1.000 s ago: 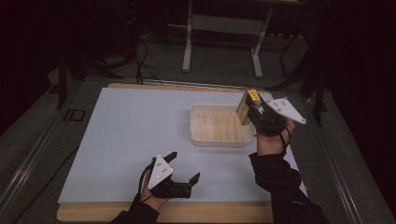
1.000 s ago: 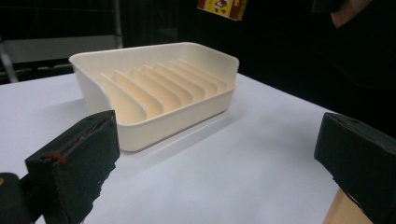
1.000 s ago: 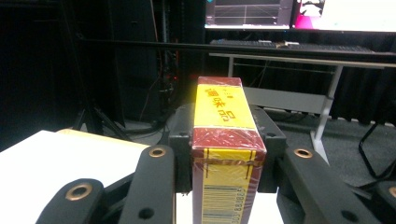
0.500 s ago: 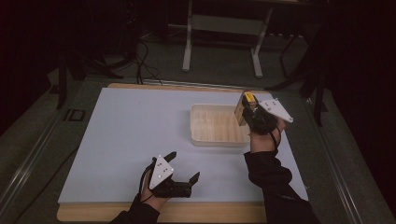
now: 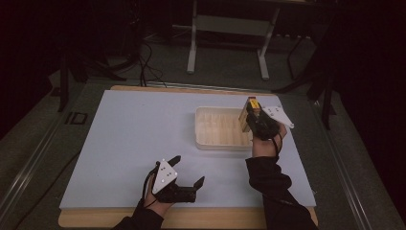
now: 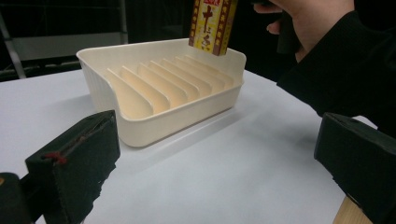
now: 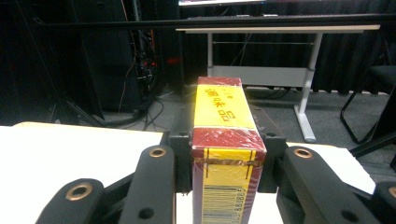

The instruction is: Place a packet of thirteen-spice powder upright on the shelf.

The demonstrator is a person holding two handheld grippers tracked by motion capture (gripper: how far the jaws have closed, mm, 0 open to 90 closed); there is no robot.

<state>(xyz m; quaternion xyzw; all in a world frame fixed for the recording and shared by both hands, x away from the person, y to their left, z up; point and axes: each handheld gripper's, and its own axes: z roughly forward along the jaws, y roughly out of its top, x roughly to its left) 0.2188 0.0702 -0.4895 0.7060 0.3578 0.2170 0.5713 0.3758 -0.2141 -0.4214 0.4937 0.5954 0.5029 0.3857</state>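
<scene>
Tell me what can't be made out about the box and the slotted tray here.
- Box: top cut off by the left gripper view's upper edge.
- Box's lower end: cut off at the right gripper view's bottom edge.
- Tray: right end hidden behind the right gripper in the high view.
- Box lettering: too small there.

White table top point(image 5: 129, 143) fills mid-frame, on a wooden board whose edge point(image 5: 95, 221) shows along the bottom. Beyond it, top centre, a grey metal stand point(image 5: 227, 28) with two legs on dark floor. Black cables point(image 5: 143, 62) trail upper left. Small dark plate point(image 5: 74, 118) at left edge, possibly a label.
</scene>
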